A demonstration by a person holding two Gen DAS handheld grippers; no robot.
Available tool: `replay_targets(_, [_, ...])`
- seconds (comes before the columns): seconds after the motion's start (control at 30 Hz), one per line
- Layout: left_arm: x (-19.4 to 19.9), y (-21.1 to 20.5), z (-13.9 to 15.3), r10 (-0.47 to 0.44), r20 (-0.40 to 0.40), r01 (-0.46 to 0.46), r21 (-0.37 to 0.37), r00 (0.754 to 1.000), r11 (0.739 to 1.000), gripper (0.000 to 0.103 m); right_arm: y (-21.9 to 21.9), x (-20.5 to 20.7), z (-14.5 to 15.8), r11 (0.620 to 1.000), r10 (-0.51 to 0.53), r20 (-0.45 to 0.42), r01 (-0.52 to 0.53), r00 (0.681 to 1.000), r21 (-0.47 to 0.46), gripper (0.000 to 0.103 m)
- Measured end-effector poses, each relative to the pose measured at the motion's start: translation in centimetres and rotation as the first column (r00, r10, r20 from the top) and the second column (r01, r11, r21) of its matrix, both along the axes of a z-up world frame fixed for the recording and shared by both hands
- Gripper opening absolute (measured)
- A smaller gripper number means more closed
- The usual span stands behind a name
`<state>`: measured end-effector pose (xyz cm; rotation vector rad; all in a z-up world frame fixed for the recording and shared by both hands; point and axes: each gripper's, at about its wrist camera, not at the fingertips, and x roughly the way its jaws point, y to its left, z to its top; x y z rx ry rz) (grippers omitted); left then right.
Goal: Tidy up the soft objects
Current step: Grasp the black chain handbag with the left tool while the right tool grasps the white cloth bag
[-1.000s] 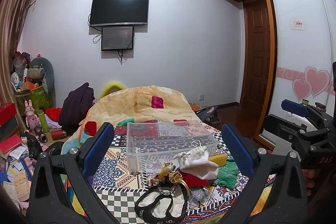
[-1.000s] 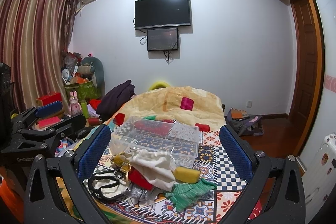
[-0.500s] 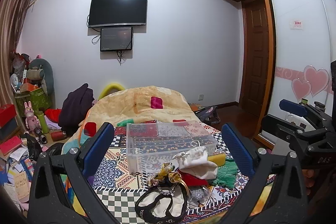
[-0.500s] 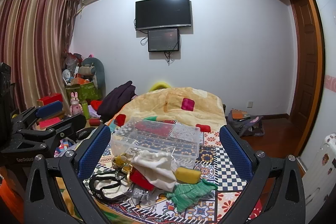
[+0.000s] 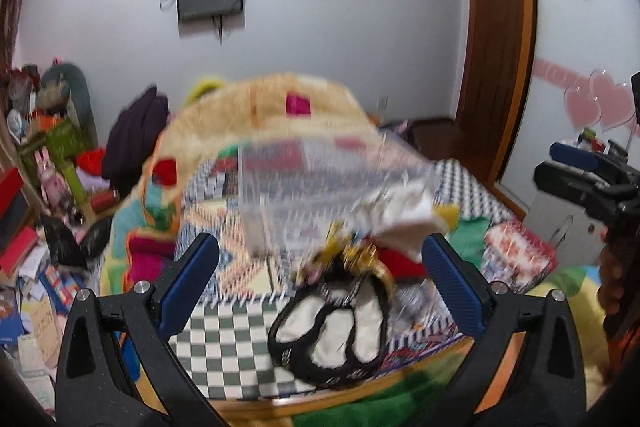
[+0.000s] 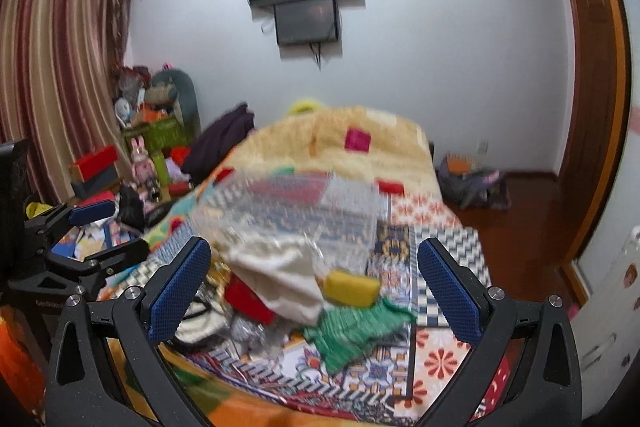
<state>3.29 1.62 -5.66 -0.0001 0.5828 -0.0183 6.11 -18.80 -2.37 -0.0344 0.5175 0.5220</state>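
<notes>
A heap of soft things lies on the patterned bed cover in front of a clear plastic box (image 5: 320, 183) (image 6: 304, 215). The heap holds a white cloth (image 5: 404, 215) (image 6: 280, 271), a yellow sponge (image 6: 350, 287), a green knit piece (image 6: 352, 327), a red piece (image 6: 246, 301) and a black-trimmed white pouch (image 5: 336, 323). My left gripper (image 5: 320, 283) is open and empty, just above the pouch. My right gripper (image 6: 314, 287) is open and empty, above the cloth and sponge. Both views are blurred.
A beige blanket (image 5: 256, 107) is piled behind the box. Clutter, boxes and a pink toy rabbit (image 6: 142, 163) fill the floor at the left. A bag (image 6: 472, 179) lies on the wooden floor at the right, near the door.
Both grippers have tilted down and moved closer to the heap on the bed. Both stay open. Nothing on the bed has moved.
</notes>
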Motion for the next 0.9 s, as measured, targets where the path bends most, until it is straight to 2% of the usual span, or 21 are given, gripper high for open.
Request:
replay_targets(0.07, [0.5,0.4,-1.5,0.002,-0.044,-0.002,-0.004,0.999,1.000,0.101,-0.3,0.8,-1.3,1.000,-0.007,-0.050,0.006,0.999,-0.017,0.103])
replay_targets(0.17, [1.5,1.1,-3.9,0.002,-0.129,-0.003,-0.007,0.992,1.000,0.087,-0.8,2.1,-3.1,0.999,-0.014,-0.121,0.010,0.993,-0.034,0.103])
replay_targets(0.33, [3.0,2.5,-6.9,0.010,-0.237,-0.021,-0.043,0.971,0.999,0.078,-0.6,3.9,-4.9,0.999,0.025,-0.243,-0.030,0.970,-0.016,0.088])
replay_targets(0.5, [3.9,3.3,-9.2,-0.002,-0.309,-0.020,-0.070,0.951,0.997,0.061,1.6,4.2,-5.5,0.993,0.099,-0.254,-0.111,0.962,-0.034,0.083])
replay_targets(0.57, [3.9,3.3,-9.5,-0.014,-0.313,-0.010,-0.075,0.950,0.997,0.058,2.7,4.5,-5.6,0.989,0.119,-0.238,-0.137,0.964,-0.062,0.083])
replay_targets(0.67, [3.8,3.1,-9.5,-0.041,-0.303,0.019,-0.076,0.952,0.997,0.044,4.3,5.0,-6.1,0.981,0.143,-0.232,-0.169,0.962,-0.097,0.080])
replay_targets(0.77, [3.6,2.6,-9.3,-0.051,-0.298,0.033,-0.065,0.953,0.997,0.036,5.5,6.1,-6.9,0.974,0.164,-0.263,-0.198,0.951,-0.109,0.068])
replay_targets(0.87, [3.4,2.8,-9.1,-0.054,-0.293,0.035,-0.071,0.954,0.997,0.030,6.2,6.9,-7.7,0.971,0.177,-0.303,-0.217,0.937,-0.105,0.049])
replay_targets(0.9, [3.3,2.9,-9.1,-0.052,-0.291,0.033,-0.073,0.955,0.997,0.028,6.2,7.0,-7.9,0.970,0.179,-0.313,-0.220,0.933,-0.103,0.039])
